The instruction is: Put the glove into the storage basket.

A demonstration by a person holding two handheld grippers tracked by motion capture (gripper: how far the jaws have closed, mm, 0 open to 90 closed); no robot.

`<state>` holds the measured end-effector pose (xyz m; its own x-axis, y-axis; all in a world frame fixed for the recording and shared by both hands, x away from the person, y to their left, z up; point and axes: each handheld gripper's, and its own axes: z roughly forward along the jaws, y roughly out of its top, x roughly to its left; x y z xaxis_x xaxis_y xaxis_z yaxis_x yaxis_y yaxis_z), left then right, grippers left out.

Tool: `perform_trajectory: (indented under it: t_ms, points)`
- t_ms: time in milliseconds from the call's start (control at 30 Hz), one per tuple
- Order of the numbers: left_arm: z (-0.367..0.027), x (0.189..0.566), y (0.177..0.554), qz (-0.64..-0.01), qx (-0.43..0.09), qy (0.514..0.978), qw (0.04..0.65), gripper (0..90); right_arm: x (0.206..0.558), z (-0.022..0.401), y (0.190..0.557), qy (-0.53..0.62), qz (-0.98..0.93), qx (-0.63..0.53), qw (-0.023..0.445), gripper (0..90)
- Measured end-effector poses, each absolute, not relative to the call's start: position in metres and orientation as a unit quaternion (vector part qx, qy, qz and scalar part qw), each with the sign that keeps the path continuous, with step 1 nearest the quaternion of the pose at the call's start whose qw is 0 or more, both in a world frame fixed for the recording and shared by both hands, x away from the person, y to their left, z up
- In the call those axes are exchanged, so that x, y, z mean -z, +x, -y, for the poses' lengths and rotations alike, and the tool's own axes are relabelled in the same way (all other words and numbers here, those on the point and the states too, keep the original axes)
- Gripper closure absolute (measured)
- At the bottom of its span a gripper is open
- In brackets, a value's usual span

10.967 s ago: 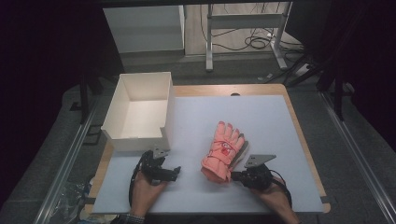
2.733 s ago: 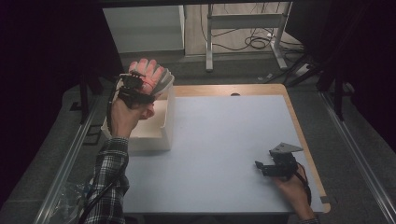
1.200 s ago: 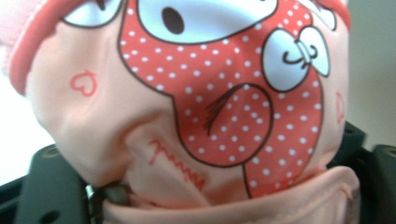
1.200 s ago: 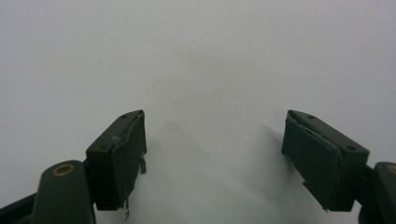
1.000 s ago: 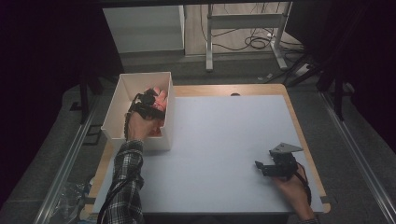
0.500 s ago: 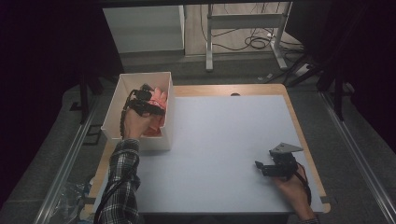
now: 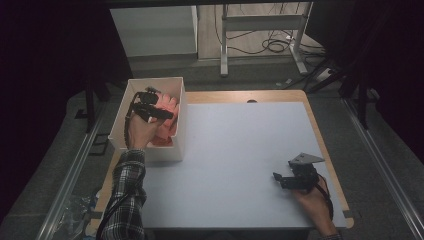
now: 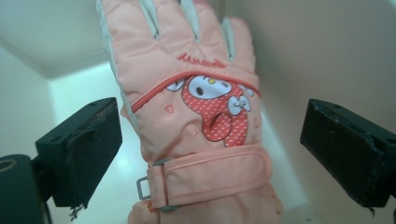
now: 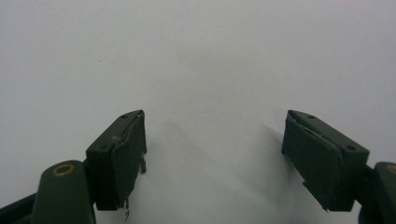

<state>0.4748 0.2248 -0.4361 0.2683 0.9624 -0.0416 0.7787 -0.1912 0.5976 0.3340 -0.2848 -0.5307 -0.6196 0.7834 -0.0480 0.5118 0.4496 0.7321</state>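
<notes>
Glove (image 8: 196,126): lying in the white box (image 7: 176,145) at the counter's (image 7: 240,150) left edge.
Left hand-held gripper (image 8: 210,154): released, jaws just opened, straddling the glove without touching.
Right hand-held gripper (image 9: 212,158): spread wide, empty, on the counter.

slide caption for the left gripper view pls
Open left tongs just released a pink glove lying inside the white box, pads clear on both sides.

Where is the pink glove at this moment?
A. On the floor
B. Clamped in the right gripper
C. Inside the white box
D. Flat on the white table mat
C: the pink glove lies inside the white box, between the open left gripper jaws, untouched by them.
</notes>
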Motion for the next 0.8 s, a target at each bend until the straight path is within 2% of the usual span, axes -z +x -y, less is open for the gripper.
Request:
perform_trajectory:
  t_ms: [333, 800]
  points:
    - [-0.228, 0.419, 0.46, -0.568, -0.173, 0.745, 0.303, 5.1, 0.531, 0.285, 0.334, 0.39, -0.829, -0.35, 0.195, 22.1]
    - [-0.224, 0.399, 0.435, -0.53, -0.178, 0.761, 0.329, 1.7, 0.531, 0.285, 0.334, 0.39, -0.829, -0.35, 0.195, 22.0]
